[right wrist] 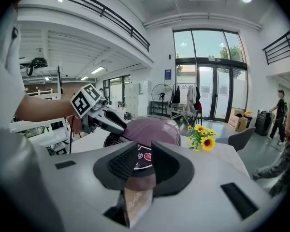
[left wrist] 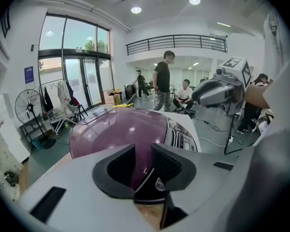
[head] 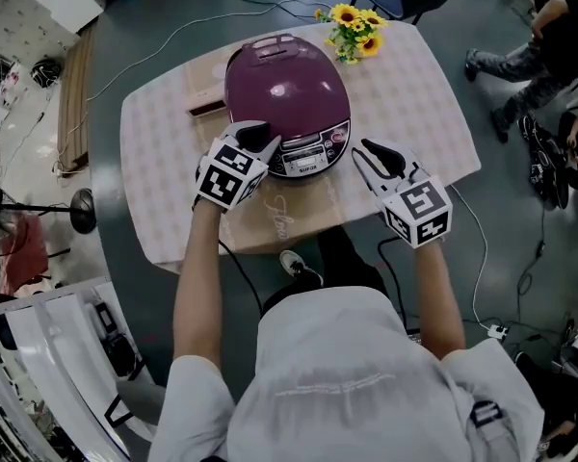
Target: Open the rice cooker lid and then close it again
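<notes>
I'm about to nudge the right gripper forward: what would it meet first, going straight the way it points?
The right gripper would most likely meet the rice cooker first, at its front control panel, which shows straight ahead between the open fingers. How far off it is remains unclear.

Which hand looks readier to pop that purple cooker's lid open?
The left, I'd say. The left gripper sits at the front edge of the shut rice cooker, right beside its control panel. The right gripper hangs over the table, off to the cooker's side and apart from it.
</notes>
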`<state>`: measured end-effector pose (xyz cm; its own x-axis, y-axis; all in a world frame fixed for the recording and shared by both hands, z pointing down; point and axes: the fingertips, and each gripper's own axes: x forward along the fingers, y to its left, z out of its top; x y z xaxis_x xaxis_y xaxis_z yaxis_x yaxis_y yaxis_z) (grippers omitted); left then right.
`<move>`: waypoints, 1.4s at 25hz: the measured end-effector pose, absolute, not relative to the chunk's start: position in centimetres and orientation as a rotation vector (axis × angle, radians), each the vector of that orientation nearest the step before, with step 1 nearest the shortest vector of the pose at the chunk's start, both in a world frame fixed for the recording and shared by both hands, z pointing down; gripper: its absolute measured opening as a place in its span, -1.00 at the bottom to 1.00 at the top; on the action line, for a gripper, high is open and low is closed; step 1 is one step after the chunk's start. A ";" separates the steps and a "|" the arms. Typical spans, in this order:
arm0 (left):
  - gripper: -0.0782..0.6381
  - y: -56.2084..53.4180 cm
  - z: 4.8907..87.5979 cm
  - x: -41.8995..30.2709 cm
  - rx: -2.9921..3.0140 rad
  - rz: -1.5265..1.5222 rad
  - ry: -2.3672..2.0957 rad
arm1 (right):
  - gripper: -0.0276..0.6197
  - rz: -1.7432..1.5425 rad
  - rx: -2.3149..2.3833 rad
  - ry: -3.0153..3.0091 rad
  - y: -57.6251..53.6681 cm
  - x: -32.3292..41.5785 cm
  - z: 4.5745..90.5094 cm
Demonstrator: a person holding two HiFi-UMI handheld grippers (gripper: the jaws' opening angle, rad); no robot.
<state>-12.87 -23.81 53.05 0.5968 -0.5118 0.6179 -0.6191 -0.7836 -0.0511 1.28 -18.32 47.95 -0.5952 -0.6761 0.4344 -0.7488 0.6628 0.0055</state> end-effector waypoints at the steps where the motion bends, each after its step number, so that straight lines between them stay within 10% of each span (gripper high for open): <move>1: -0.47 -23.8 53.1 -12.9 2.652 0.944 -0.947 | -0.61 0.248 1.117 -2.478 -18.3 1.2 48.0; 35: -0.48 -23.8 53.6 -12.7 2.608 1.034 -1.009 | -0.61 0.259 1.147 -2.466 -17.6 1.3 49.0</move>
<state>-12.67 -23.80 53.63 0.5336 -0.5329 0.6567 -0.6436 -0.7597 -0.0934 1.29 -17.56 49.04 -0.5793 -0.6888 0.4359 -0.7643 0.6448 0.0032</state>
